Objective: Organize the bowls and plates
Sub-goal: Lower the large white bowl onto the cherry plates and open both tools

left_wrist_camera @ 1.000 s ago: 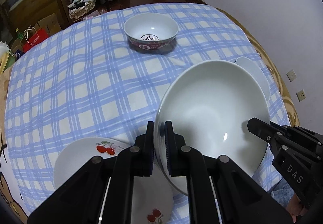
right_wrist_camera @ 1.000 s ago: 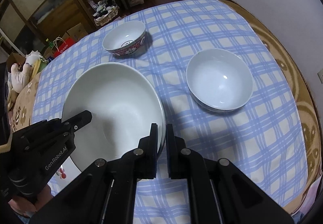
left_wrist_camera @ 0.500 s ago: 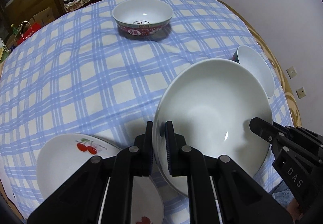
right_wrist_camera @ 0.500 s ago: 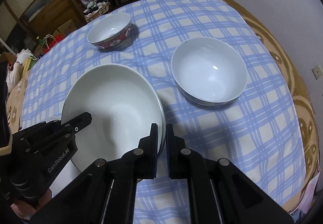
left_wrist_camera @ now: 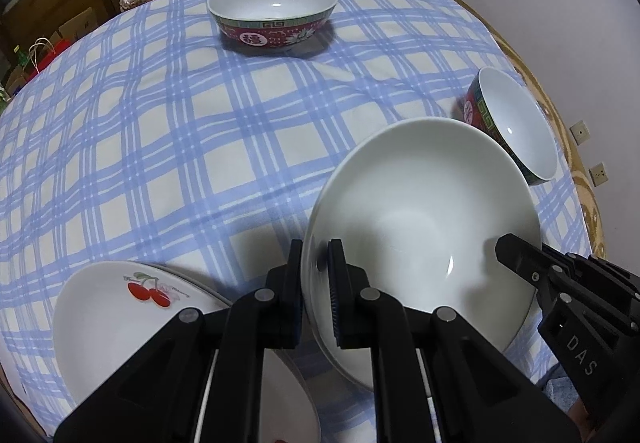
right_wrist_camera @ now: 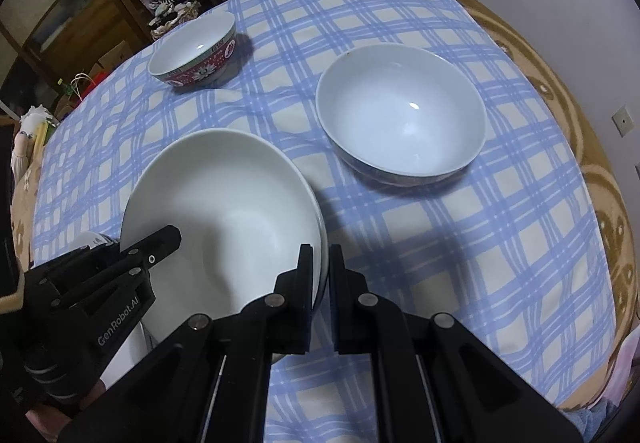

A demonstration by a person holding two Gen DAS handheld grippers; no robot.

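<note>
Lowered since the earlier frame, the white plate [left_wrist_camera: 424, 227] hangs just above the checked cloth [left_wrist_camera: 160, 147], beside the cherry plate [left_wrist_camera: 120, 319]. Left gripper [left_wrist_camera: 316, 267] and right gripper [right_wrist_camera: 320, 263] each clamp its rim; release both together, level.

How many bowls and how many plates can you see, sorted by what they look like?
Plain white bowl, held: 1
Red patterned bowls: 2
Cherry plate: 1
Total: 4
</note>
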